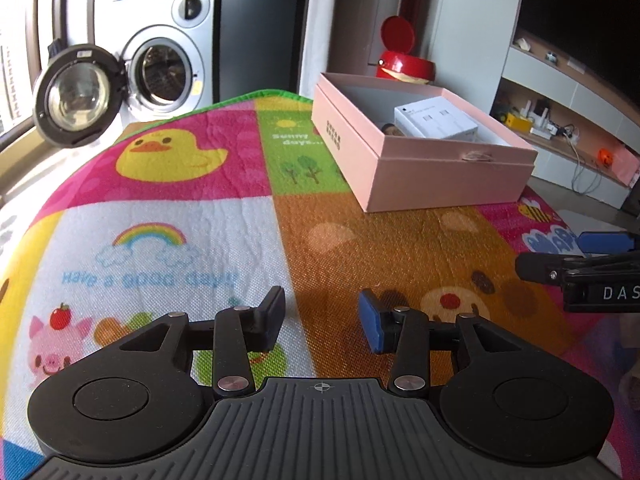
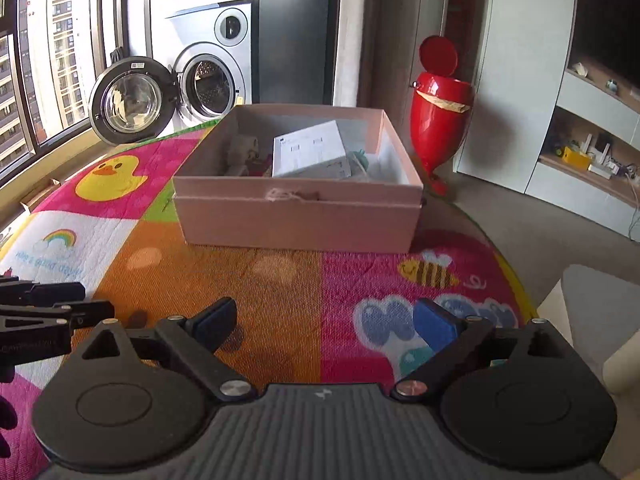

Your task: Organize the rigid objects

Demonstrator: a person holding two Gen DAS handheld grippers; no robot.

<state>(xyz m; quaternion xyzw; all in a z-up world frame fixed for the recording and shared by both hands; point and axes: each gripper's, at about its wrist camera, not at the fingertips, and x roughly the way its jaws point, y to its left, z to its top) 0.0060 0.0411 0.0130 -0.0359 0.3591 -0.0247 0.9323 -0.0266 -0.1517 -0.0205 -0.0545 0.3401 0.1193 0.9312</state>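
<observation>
Both claws spread and empty, low over play mat (image 2: 280,288)
Pink box (image 2: 298,220) sits on mat, well ahead of right gripper (image 2: 326,326), ahead-right of left gripper (image 1: 320,326); white carton (image 2: 310,156) and small items inside box; red bin (image 2: 440,120) behind box

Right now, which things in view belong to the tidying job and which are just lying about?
Job:
pink box
white carton inside it
beige item inside it
left gripper, open, empty
right gripper, open, empty

Lying about:
play mat
washing machine, door open
red bin
shelf clutter
</observation>
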